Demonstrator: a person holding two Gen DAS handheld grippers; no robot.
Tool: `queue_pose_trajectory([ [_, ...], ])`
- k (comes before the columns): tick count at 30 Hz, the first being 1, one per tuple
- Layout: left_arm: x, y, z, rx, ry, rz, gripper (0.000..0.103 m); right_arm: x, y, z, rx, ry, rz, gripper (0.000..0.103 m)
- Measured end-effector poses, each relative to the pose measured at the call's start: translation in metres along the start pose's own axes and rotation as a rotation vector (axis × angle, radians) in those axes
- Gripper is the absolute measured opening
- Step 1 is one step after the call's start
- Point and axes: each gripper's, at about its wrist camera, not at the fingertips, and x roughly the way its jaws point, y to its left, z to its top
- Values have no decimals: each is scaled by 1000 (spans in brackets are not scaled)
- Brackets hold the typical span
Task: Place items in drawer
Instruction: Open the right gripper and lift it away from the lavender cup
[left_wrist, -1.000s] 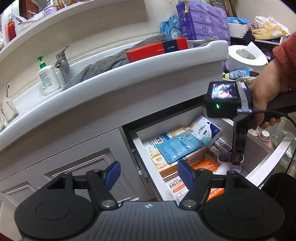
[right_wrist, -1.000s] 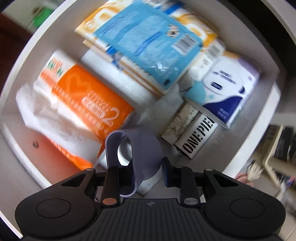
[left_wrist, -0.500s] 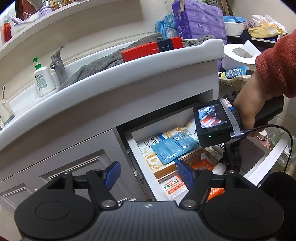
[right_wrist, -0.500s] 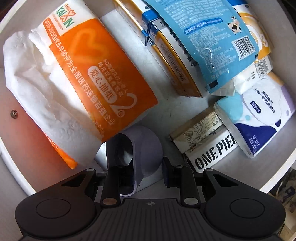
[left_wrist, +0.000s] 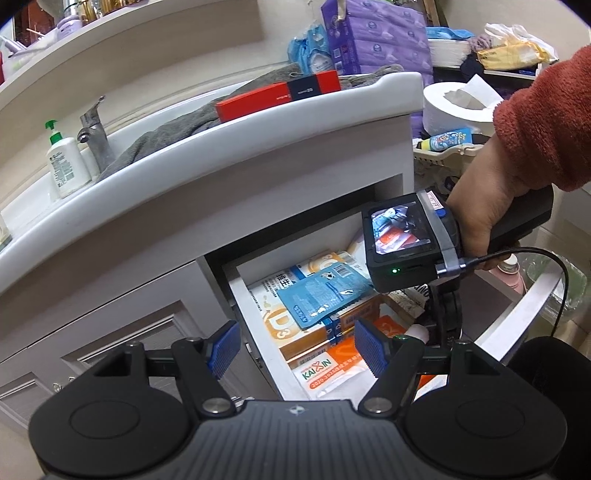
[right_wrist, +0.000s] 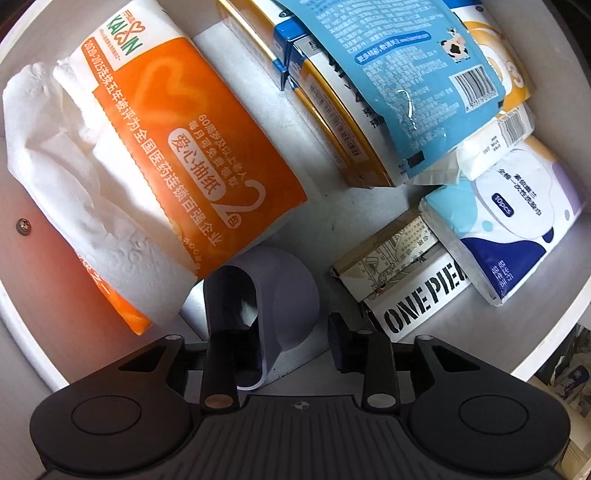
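The drawer (left_wrist: 517, 314) under the sink stands open, full of packets. My right gripper (right_wrist: 280, 332) points down into it, with a grey-purple plastic holder (right_wrist: 280, 291) between its fingers. The holder rests on the drawer floor (right_wrist: 332, 225) beside the orange tissue pack (right_wrist: 192, 147). The right finger (right_wrist: 338, 332) stands apart from the holder, so the jaws are open. The right gripper's body (left_wrist: 406, 243) shows in the left wrist view, held by a hand. My left gripper (left_wrist: 299, 350) is open and empty, in front of the cabinet.
In the drawer lie a blue sachet (right_wrist: 399, 66), vitamin boxes (right_wrist: 332, 122), a ONE PIECE box (right_wrist: 413, 284) and a blue-white wipes pack (right_wrist: 517, 218). On the sink edge (left_wrist: 221, 147) lie a red box (left_wrist: 277, 94) and a grey towel (left_wrist: 177, 125).
My right gripper has gone lower into the drawer with the holder, and its right finger now stands a little off it. The left gripper has barely moved.
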Motion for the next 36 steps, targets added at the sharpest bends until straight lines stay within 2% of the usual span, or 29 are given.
queue_pose_trajectory([
  [10,-13,-1,-4,7,-20,-6,82,-36,-8,-1,3,-23,-42,52],
  [14,-20,-1,-6,8,-30,-5,82,-55,-9,0,-13,-25,-116,53],
  [17,-25,-1,-8,9,-35,-5,82,-74,-12,2,-17,-39,-179,61],
  [19,-28,-1,-8,10,-39,-4,82,-91,-14,1,0,-71,-198,73],
  [21,-32,-2,-9,9,-45,-8,82,-108,-16,0,19,-104,-214,75],
  [25,-38,0,-11,-10,-44,-2,82,-141,-21,-2,94,-183,-234,80],
  [30,-46,3,-14,-43,-36,10,82,-163,-20,4,207,-236,-389,83],
  [32,-49,6,-16,-63,-30,17,82,-134,-7,-16,302,-259,-436,84],
  [33,-50,7,-17,-70,-30,19,82,-125,18,-34,361,-276,-439,84],
  [34,-52,9,-17,-77,-30,21,82,-101,27,-57,427,-297,-429,84],
  [36,-55,12,-19,-92,-29,26,82,-96,30,-64,583,-337,-398,86],
])
